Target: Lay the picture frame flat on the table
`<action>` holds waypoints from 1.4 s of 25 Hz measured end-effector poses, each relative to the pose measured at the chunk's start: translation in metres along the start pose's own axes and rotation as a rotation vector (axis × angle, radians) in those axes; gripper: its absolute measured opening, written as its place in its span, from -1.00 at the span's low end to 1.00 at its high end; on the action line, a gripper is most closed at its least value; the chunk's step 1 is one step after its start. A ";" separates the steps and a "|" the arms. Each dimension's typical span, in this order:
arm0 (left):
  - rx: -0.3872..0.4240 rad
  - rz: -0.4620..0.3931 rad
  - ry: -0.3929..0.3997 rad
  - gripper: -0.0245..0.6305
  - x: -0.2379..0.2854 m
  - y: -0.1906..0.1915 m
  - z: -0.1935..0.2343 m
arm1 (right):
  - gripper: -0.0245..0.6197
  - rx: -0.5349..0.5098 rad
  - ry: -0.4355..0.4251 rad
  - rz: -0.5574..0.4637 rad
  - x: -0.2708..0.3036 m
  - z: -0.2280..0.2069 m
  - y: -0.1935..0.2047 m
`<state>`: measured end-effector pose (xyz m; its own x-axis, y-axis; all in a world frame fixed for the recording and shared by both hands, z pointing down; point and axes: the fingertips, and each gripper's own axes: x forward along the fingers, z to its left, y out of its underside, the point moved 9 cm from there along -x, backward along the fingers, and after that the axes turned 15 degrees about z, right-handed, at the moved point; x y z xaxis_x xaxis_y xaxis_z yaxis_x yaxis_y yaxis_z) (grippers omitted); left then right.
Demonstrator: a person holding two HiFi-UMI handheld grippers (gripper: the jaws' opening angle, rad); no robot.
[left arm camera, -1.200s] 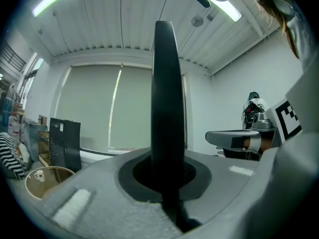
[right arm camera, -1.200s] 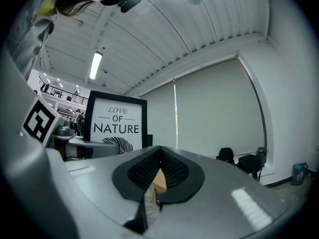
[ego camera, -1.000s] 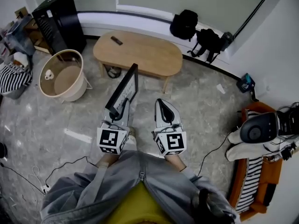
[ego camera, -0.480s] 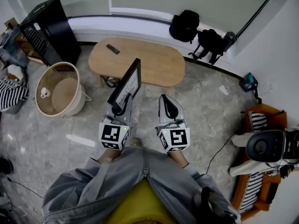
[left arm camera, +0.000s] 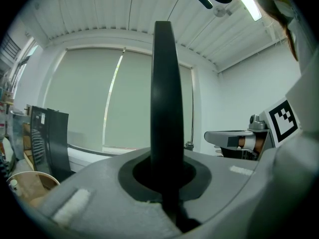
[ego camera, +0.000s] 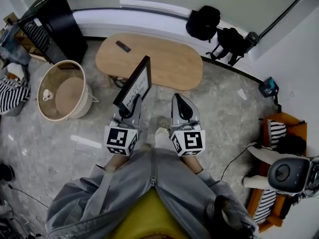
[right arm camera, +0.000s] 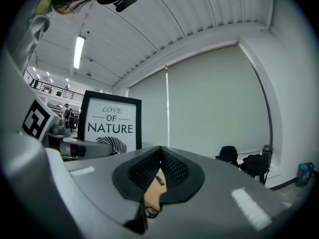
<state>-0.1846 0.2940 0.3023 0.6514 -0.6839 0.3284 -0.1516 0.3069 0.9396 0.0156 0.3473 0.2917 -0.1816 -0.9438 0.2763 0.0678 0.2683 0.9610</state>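
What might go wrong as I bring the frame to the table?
The left gripper pinches the frame only at its lower edge, so it may slip. The right gripper is shut and empty, giving no support. A small dark object lies on the table; the frame might land on it.

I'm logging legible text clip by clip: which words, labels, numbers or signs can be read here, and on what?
"LOVE OF NATURE": on the print in the picture frame, read in the right gripper view.
On the black cabinet, a white label: too small to read.
The cube on the left gripper and on the right gripper: marker squares only, no words.
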 end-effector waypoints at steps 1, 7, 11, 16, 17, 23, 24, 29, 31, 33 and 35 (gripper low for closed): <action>-0.003 0.000 -0.006 -0.89 0.002 0.000 0.004 | -0.93 -0.001 -0.005 -0.001 0.006 -0.001 -0.001; -0.012 -0.016 -0.038 -0.89 0.029 -0.007 0.034 | -0.93 -0.014 -0.043 -0.028 0.052 -0.012 -0.012; -0.026 -0.028 -0.072 -0.89 0.059 -0.015 0.057 | -0.93 -0.028 -0.080 -0.034 0.096 -0.028 -0.019; -0.051 -0.042 -0.113 -0.89 0.114 -0.032 0.087 | -0.93 -0.046 -0.131 -0.032 0.162 -0.062 -0.034; -0.053 -0.044 -0.119 -0.89 0.127 -0.037 0.092 | -0.93 -0.050 -0.143 -0.033 0.177 -0.071 -0.039; -0.066 -0.043 -0.135 -0.89 0.220 -0.080 0.119 | -0.93 -0.087 -0.226 -0.024 0.272 -0.135 -0.075; -0.068 -0.045 -0.132 -0.89 0.235 -0.087 0.123 | -0.93 -0.093 -0.239 -0.023 0.288 -0.144 -0.081; -0.089 -0.053 -0.121 -0.89 0.300 -0.110 0.143 | -0.93 -0.119 -0.295 -0.026 0.355 -0.183 -0.100; -0.093 -0.053 -0.117 -0.89 0.324 -0.118 0.148 | -0.93 -0.132 -0.323 -0.026 0.378 -0.198 -0.105; -0.097 -0.055 -0.096 -0.89 0.345 -0.124 0.152 | -0.93 -0.150 -0.351 -0.029 0.396 -0.211 -0.107; -0.090 -0.053 -0.064 -0.89 0.361 -0.131 0.155 | -0.93 -0.165 -0.377 -0.030 0.409 -0.219 -0.110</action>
<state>-0.0447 -0.0956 0.3128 0.6078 -0.7406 0.2865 -0.0491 0.3251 0.9444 0.1490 -0.1104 0.2958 -0.5306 -0.8055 0.2638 0.2075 0.1783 0.9619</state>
